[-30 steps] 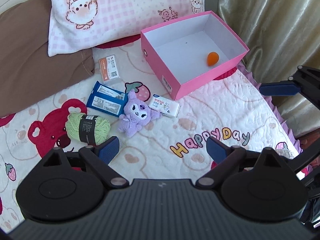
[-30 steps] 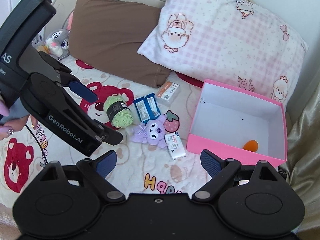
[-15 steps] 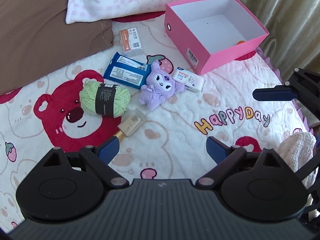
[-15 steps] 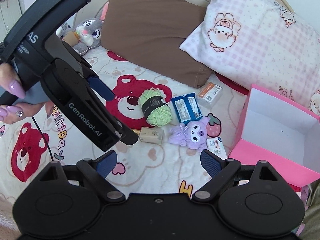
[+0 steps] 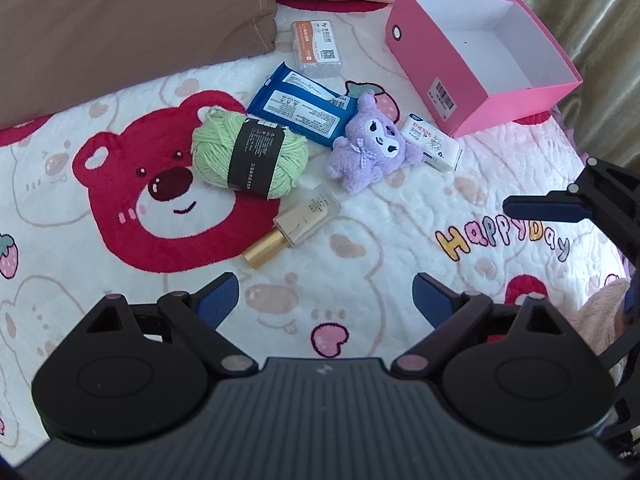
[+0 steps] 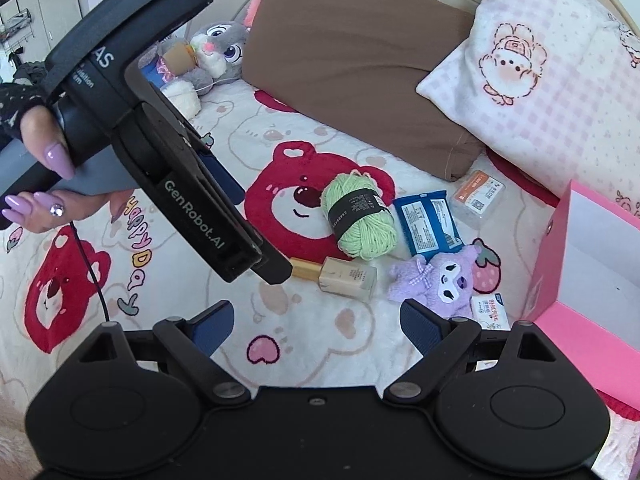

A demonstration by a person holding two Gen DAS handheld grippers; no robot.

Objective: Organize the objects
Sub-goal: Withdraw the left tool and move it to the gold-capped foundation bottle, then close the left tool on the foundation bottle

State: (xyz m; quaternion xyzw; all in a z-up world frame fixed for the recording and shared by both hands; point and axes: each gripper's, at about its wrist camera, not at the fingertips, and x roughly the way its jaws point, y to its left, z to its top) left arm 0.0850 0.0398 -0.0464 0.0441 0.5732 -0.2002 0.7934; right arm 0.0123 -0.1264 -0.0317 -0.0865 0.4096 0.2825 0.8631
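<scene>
On the bed quilt lie a green yarn ball (image 5: 250, 156) (image 6: 360, 214), a gold-capped bottle (image 5: 294, 226) (image 6: 340, 276), a purple plush (image 5: 370, 148) (image 6: 436, 282), a blue packet (image 5: 302, 106) (image 6: 426, 222), a small white box (image 5: 434, 148) (image 6: 490, 312) and an orange-labelled clear box (image 5: 318, 48) (image 6: 478, 196). An open pink box (image 5: 452, 76) (image 6: 568, 264) stands at the right. My left gripper (image 5: 326, 300) is open and empty, just short of the bottle. My right gripper (image 6: 314, 320) is open and empty, short of the bottle and plush.
A brown pillow (image 6: 348, 64) and a pink checked pillow (image 6: 560, 80) lie at the head of the bed. A grey rabbit plush (image 6: 212, 52) sits at the far left. A curtain (image 5: 592, 20) hangs right of the pink box. The left gripper's body (image 6: 180, 184) crosses the right wrist view.
Both grippers pulled back and to the left over the quilt. The gold-capped bottle came into view and the pink box slid toward the right edge. Both stayed open.
</scene>
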